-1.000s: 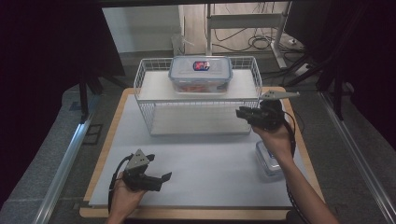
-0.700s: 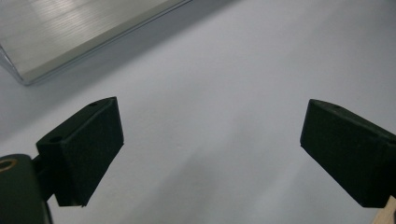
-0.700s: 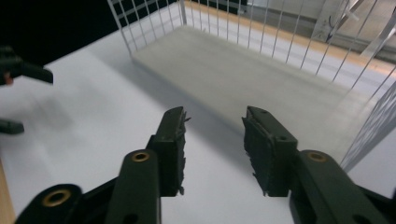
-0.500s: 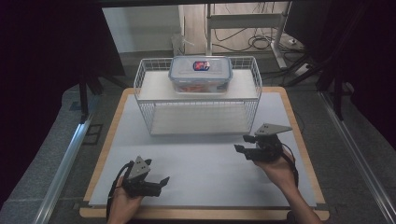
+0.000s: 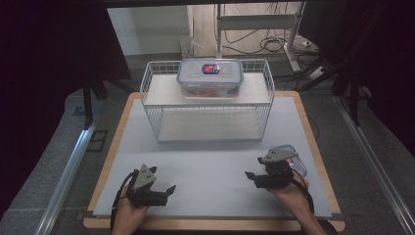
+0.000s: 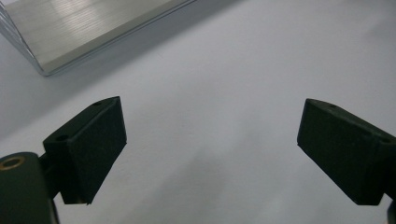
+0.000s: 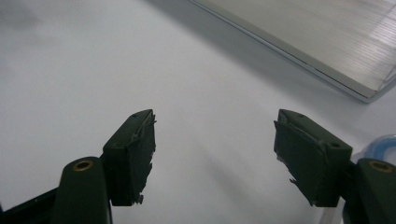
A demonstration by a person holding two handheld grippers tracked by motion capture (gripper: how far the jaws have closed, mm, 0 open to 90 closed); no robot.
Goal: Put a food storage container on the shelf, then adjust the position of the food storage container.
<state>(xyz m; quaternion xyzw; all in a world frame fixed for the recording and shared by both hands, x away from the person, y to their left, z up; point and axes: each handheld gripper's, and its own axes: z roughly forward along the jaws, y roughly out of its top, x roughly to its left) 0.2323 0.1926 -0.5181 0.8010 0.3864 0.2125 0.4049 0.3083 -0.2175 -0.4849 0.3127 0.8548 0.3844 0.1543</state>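
A clear food box with a blue lid sits on the upper shelf of a white wire rack at the back of the table. A small clear blue-rimmed lid or tub lies at the front right; its edge shows in the right gripper view. Just in front of it my right gripper hovers low over the table. Its jaws have just been opening and stand open with nothing between them. At the front left my left gripper is open and empty too.
A white mat covers the wooden tabletop. The rack's bottom plate shows at the top left of the left gripper view, and the same plate at the top right of the right gripper view. Cables and a metal stand lie beyond the table.
My right gripper came down from beside the rack's right end to low over the front right of the mat, and its jaws opened. The left hand barely moved.
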